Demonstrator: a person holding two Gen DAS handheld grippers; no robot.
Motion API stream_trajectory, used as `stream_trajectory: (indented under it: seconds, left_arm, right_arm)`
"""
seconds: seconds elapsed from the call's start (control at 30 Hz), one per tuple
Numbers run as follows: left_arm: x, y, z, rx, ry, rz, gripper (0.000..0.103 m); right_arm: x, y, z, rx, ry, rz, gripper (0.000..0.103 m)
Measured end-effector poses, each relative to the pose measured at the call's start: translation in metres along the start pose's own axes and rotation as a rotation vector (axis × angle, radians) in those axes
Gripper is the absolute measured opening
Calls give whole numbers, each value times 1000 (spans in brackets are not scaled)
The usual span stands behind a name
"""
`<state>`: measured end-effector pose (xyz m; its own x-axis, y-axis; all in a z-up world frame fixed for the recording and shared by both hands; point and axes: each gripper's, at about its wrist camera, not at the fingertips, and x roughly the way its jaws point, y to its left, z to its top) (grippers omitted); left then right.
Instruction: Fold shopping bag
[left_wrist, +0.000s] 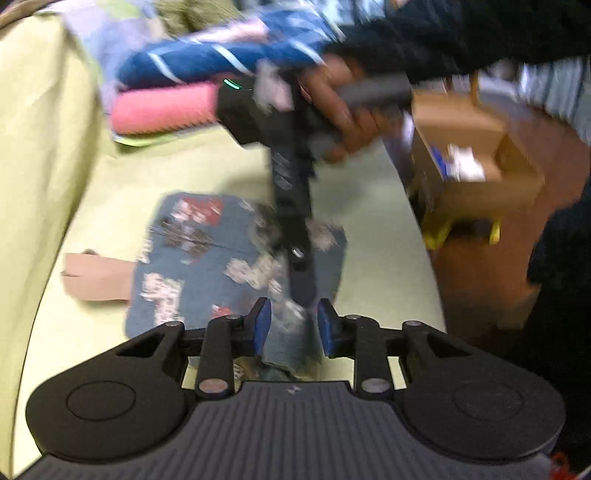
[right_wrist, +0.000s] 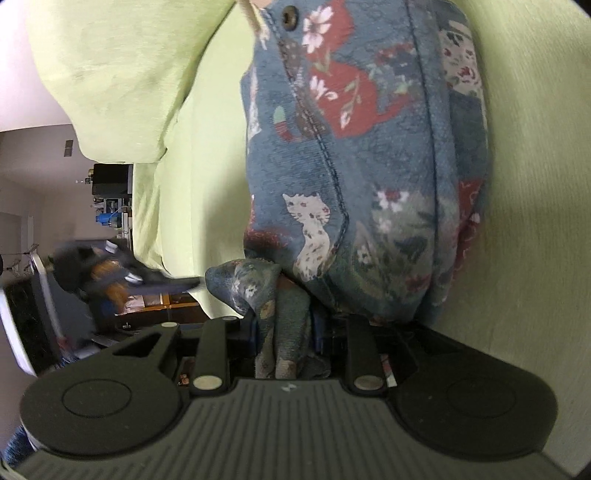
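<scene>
Blue pads on left gripper (left_wrist: 293, 325): spread apart, clamped on nothing, hovering over near edge of shopping bag (left_wrist: 207, 258). Strong motion blur across left wrist view; fine detail unreadable.

Shopping bag: blue fabric, printed with red patches, flowers and cats. Lying flat on yellow-green cover (left_wrist: 373, 236), directly at 12 o'clock from left gripper. Tan handle (left_wrist: 98, 277) protruding from bag edge at 9 o'clock, flat on cover.

Right gripper (left_wrist: 301, 280): seen in left wrist view as dark body reaching down from 12 o'clock to near edge of bag, tip just ahead of left pads. Held by hand (left_wrist: 347, 114) in dark sleeve (left_wrist: 480, 33), at 1 o'clock.

Right wrist view: right gripper (right_wrist: 286, 330) closed on bunched fold of bag fabric; fabric filling gap between fingers, pads mostly hidden behind it. Remainder of bag (right_wrist: 369, 147) stretching away toward 12 o'clock over cover (right_wrist: 535, 184), seam running lengthwise, dark snap button (right_wrist: 289, 16) near far edge. Left gripper with holding hand at 9 o'clock, blurred, well apart from bag.

Farther back, left wrist view: stack of folded textiles at 11 o'clock on cover, pink one (left_wrist: 162, 110) below, dark blue striped one (left_wrist: 221, 55) above. Cardboard box (left_wrist: 476, 155) at 2 o'clock, beyond cover edge, on yellow legs over brown floor (left_wrist: 480, 280).
</scene>
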<state>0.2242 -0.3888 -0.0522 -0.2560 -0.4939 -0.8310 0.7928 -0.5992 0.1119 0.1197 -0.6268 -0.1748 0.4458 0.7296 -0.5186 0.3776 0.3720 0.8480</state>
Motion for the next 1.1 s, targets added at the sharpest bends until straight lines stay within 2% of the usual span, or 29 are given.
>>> stream_trajectory:
  seconds: [0.07, 0.2, 0.3, 0.37, 0.43, 0.5, 0.57, 0.63, 0.7, 0.73, 0.8, 0.9, 0.93, 0.97, 1.0, 1.03, 1.1]
  left_arm:
    - [11, -5, -3, 11, 11, 25, 32]
    - [15, 1, -8, -56, 2, 26, 36]
    - [21, 8, -13, -127, 13, -3, 46]
    - [27, 11, -18, -172, 29, -34, 48]
    - [30, 11, -18, -177, 36, -38, 49]
    - [34, 9, -16, -170, 39, -32, 49]
    - [37, 7, -15, -163, 42, -27, 49]
    - [37, 4, -13, -148, 49, -17, 49]
    - [35, -2, -10, -122, 53, 4, 48]
    - [33, -7, -9, -103, 53, 19, 46]
    - [24, -14, -8, -73, 42, 53, 45]
    - [6, -22, -4, -43, 16, 111, 41]
    - [-1, -24, -3, -33, 5, 132, 37]
    - [-7, -26, -2, -21, -9, 156, 22]
    - [-11, -29, 1, -9, -24, 174, 15]
    - [-14, -30, 5, 2, -36, 185, 14]
    - [-10, -34, 12, 31, -10, 182, 14]
  right_arm:
    - [3, 1, 3, 15, 12, -17, 20]
    - [4, 5, 10, 40, 27, -55, 21]
    - [1, 16, 8, 12, 21, -96, 25]
    - [0, 33, -1, -69, -11, -149, 28]
    - [-2, 58, -23, -218, -101, -251, 33]
    - [4, 84, -57, -417, -240, -383, 42]
    - [10, 101, -91, -590, -378, -504, 40]
    - [21, 102, -117, -695, -497, -572, 34]
    - [17, 92, -128, -719, -571, -573, 34]
    - [11, 86, -126, -689, -577, -544, 34]
    - [-4, 75, -117, -625, -556, -477, 33]
    - [-13, 67, -103, -576, -506, -422, 32]
    - [-13, 67, -98, -572, -493, -419, 32]
    - [-13, 68, -93, -569, -480, -416, 32]
    - [-12, 67, -89, -564, -467, -415, 32]
    - [-12, 67, -86, -554, -458, -411, 32]
    - [-13, 64, -77, -536, -445, -407, 31]
